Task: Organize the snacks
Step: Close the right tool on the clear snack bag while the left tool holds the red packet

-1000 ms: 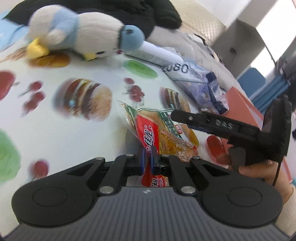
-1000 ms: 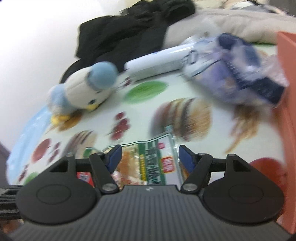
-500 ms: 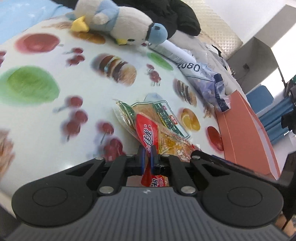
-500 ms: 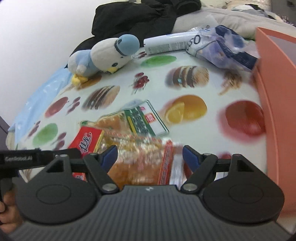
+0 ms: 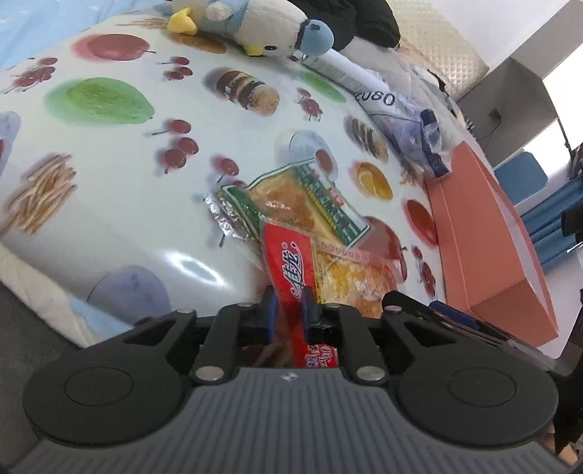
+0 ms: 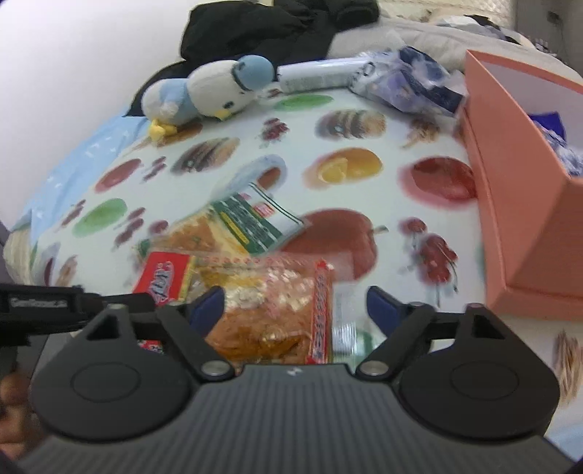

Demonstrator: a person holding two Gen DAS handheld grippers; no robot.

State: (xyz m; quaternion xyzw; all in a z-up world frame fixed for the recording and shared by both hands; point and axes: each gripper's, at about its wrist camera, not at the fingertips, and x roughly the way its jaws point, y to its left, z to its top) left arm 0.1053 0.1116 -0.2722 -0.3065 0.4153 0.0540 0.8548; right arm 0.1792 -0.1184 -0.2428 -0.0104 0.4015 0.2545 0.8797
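My left gripper [image 5: 288,306] is shut on a red snack packet [image 5: 291,269], held just above the fruit-print cloth [image 5: 109,189]. The packet also shows in the right wrist view [image 6: 164,273]. A green-labelled snack bag [image 5: 302,204] [image 6: 237,226] lies on the cloth behind it. An orange snack bag with a red edge [image 6: 277,310] [image 5: 349,280] lies beside the red packet. My right gripper [image 6: 295,310] is open, its jaws on either side of the orange bag. The salmon box [image 6: 510,218] [image 5: 484,233] stands open at the right.
A blue and white plush bird [image 6: 211,91] [image 5: 255,25] lies at the far side. A white tube [image 6: 317,74] and a crinkled blue plastic bag [image 6: 408,84] lie beyond, with dark clothing [image 6: 277,29] behind. The box holds blue wrappers [image 6: 557,142].
Both grippers have drawn back toward the near edge of the cloth. The left one still holds the red packet. The right one now straddles the orange bag, and the box interior has come into view.
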